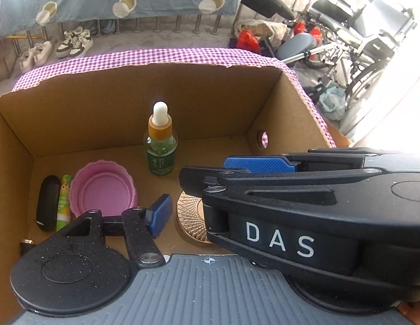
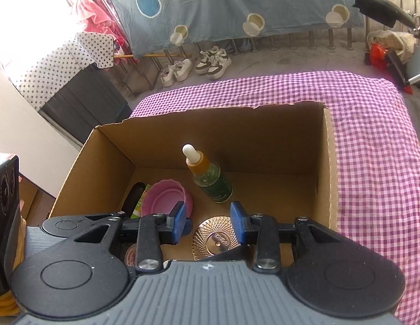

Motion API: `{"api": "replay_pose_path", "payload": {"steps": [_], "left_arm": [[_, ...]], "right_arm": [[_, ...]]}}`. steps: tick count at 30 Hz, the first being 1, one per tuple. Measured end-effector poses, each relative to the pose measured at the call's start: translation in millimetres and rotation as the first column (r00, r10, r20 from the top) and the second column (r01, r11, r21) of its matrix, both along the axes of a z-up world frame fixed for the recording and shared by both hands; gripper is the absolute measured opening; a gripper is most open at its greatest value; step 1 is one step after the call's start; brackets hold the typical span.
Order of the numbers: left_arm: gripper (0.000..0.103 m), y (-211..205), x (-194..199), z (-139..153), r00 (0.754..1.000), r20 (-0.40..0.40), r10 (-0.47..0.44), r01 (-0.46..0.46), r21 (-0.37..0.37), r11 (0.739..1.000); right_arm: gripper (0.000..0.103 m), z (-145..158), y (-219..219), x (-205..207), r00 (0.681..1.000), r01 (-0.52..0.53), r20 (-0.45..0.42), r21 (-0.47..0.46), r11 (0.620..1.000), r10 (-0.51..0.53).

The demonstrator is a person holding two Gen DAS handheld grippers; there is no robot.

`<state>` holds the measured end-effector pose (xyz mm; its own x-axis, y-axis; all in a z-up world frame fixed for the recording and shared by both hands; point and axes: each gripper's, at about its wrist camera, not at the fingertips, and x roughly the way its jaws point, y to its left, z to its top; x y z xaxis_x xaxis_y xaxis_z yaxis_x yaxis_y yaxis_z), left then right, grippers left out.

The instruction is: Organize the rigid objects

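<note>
An open cardboard box stands on a purple checked cloth. In it a green dropper bottle stands upright, with a pink lid, a black case, a green tube and a gold patterned disc lying on the floor. My right gripper is open and empty above the disc. It fills the right of the left wrist view. Only the left blue finger of my left gripper shows, beside the disc.
The checked cloth covers the table to the right of the box. A small round item lies at the box's near left corner. Shoes, a hanging sheet, a wheelchair and a bicycle stand beyond the table.
</note>
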<state>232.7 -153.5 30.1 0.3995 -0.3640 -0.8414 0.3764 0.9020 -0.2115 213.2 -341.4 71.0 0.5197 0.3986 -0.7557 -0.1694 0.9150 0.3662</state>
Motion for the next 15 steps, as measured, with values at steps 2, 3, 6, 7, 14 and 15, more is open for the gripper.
{"api": "replay_pose_path", "payload": {"steps": [2, 3, 6, 7, 14, 15], "left_arm": [[0.064, -1.0, -3.2, 0.9, 1.0, 0.012, -0.002, 0.002, -0.002, 1.0], [0.064, -1.3, -6.0, 2.3, 1.0, 0.025, -0.007, 0.007, -0.009, 1.0], [0.067, -1.6, -15.9, 9.6, 0.998, 0.063, -0.027, 0.028, -0.019, 0.999], [0.069, -1.6, -19.2, 12.3, 0.997, 0.077, -0.031, 0.033, -0.018, 0.999], [0.076, 3.5, -55.6, 43.0, 0.979, 0.192, -0.069, 0.075, -0.024, 0.997], [0.077, 5.0, -61.1, 46.7, 0.976, 0.203, -0.076, 0.083, -0.028, 0.996]], "right_arm": [[0.04, 2.4, -1.2, -3.3, 1.0, 0.003, 0.01, 0.003, 1.0, -0.003], [0.04, 4.6, -1.4, -6.1, 1.0, 0.004, 0.017, 0.002, 1.0, -0.004], [0.04, 14.0, -4.2, -16.1, 0.999, 0.019, 0.047, 0.002, 1.0, -0.019], [0.04, 18.5, -6.1, -20.9, 0.998, 0.028, 0.059, 0.007, 1.0, -0.028], [0.046, 53.3, -22.4, -71.3, 0.979, 0.11, 0.166, 0.071, 0.991, -0.121], [0.047, 58.6, -23.9, -80.4, 0.973, 0.122, 0.185, 0.079, 0.989, -0.135]]}}
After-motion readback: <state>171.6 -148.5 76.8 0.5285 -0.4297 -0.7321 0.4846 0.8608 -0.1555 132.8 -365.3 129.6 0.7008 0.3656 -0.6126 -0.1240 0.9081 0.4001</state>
